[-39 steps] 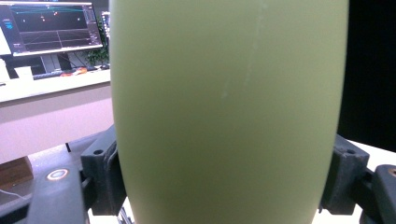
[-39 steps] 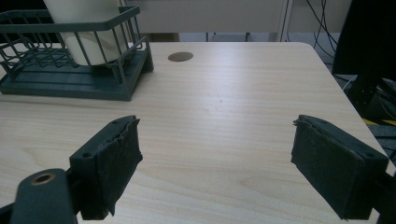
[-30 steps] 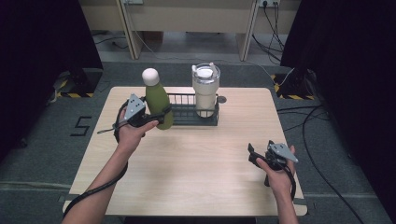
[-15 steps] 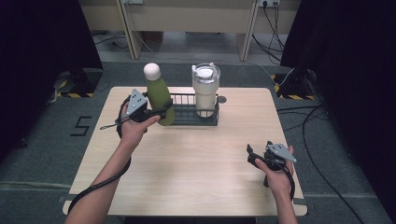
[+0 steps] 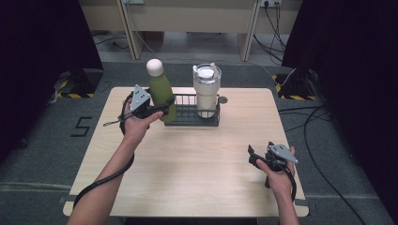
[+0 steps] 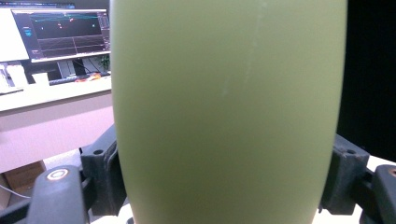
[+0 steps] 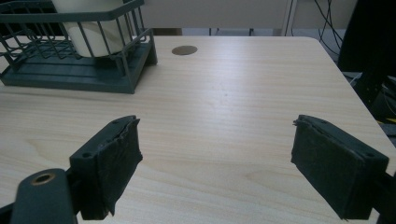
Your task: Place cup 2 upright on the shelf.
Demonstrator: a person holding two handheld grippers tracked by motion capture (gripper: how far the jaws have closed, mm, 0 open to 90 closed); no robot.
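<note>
left gripper (image 5: 157, 109) pinches the green bottle (image 5: 161, 90) low on its body; in the left gripper view the bottle (image 6: 229, 112) sits between the two jaws, both pads against its sides. bottle upright, white cap on top, its base at the left end of the dark wire rack (image 5: 187, 121), held just above or at the rack's rim; cannot tell whether it touches the rack.

cream tumbler (image 5: 207, 90) with lid stands upright in the right part of the rack, just beside the bottle, not touching it.

right gripper (image 5: 254, 157) near the table's front right corner, well apart from the rack. in the right gripper view its jaws stand spread, nothing between them but bare wood of the table (image 7: 224, 116); rack (image 7: 79, 74) and tumbler base at upper left of that view. small round hole in the tabletop (image 5: 222, 100) just right of the rack.
</note>
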